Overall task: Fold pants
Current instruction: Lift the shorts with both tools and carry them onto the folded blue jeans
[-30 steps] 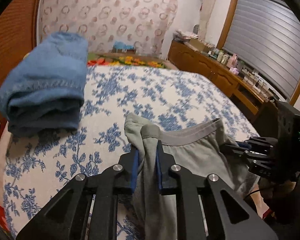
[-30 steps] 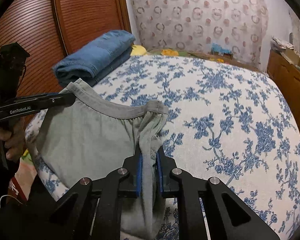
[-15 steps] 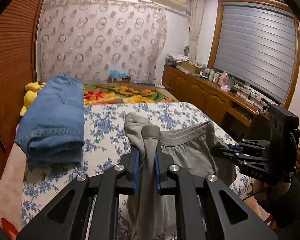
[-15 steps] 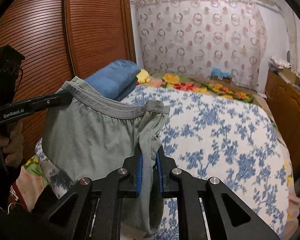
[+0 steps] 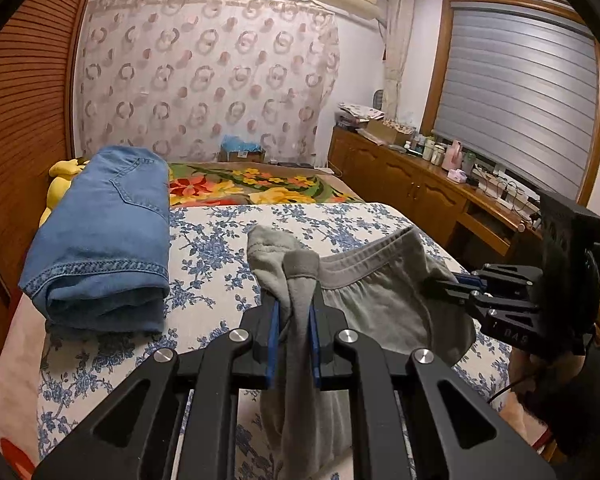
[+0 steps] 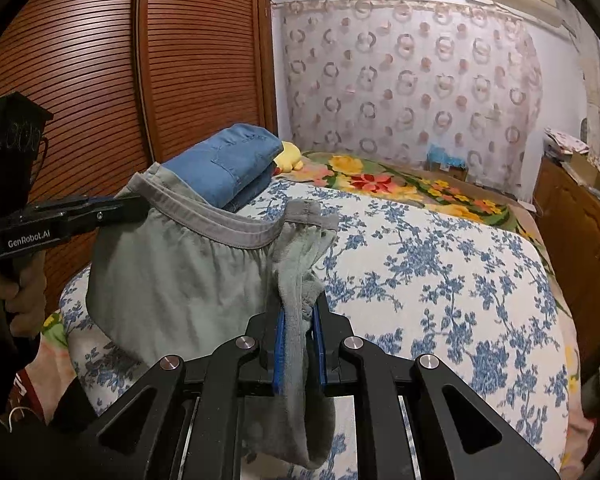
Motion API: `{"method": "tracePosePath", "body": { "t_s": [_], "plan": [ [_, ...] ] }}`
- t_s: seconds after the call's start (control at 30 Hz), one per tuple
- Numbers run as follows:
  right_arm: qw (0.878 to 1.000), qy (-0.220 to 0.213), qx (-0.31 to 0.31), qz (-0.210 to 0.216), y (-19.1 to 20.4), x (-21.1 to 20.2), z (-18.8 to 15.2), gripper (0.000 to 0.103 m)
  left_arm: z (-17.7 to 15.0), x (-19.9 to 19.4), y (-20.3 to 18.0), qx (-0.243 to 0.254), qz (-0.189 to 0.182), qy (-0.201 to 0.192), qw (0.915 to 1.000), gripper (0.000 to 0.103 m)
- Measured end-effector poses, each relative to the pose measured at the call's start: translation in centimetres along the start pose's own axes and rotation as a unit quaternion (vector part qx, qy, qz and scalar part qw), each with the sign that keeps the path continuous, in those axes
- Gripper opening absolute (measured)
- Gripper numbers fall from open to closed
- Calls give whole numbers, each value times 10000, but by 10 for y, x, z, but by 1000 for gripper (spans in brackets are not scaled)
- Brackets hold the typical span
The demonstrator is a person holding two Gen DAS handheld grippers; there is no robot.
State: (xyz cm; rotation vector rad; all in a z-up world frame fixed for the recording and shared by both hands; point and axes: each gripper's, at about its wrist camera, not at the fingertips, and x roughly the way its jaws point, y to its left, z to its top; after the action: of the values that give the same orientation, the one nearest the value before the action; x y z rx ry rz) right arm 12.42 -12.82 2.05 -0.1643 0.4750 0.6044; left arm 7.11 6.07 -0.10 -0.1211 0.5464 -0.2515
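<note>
Item: pair of grey-green soft cotton pants with a darker grey elastic waistband (image 5: 384,300), held in the air above the near edge of the bed with the white, blue-flowered cover (image 5: 220,240). The waistband is stretched between the two grippers; the rest of the cloth hangs below them.

Left gripper (image 5: 294,320): black, with blue pads, clamped on a bunched end of the waistband; seen in the right wrist view at 9 o'clock (image 6: 132,206), pinching the far corner of the waistband, its handle held in a hand (image 6: 20,292).

Right gripper (image 6: 299,328): black, with blue pads, closed tight on the other bunched end of the waistband; seen in the left wrist view at 3 o'clock (image 5: 446,286), biting the edge of the cloth.

Other stock: folded blue denim jeans (image 5: 108,236), laid on the bed at 10 o'clock in the left wrist view, well apart from the pants. Yellow soft toy (image 5: 60,184), just behind the jeans. Bright flower-print blanket (image 5: 252,186), at the far end of the bed. Ring-patterned curtain (image 5: 204,76), at 12 o'clock. Brown slatted wardrobe door (image 6: 100,80). Wooden counter (image 5: 428,184) under the shuttered window, carrying small bottles and boxes.
</note>
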Motion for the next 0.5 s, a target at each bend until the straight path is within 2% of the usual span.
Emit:
{"method": "tracePosePath", "body": {
  "t_s": [0.5],
  "plan": [
    [9986,-188,-478,145,-8,35,68,12,43,-4,32,-86,396,-386,9984,13]
  ]
}}
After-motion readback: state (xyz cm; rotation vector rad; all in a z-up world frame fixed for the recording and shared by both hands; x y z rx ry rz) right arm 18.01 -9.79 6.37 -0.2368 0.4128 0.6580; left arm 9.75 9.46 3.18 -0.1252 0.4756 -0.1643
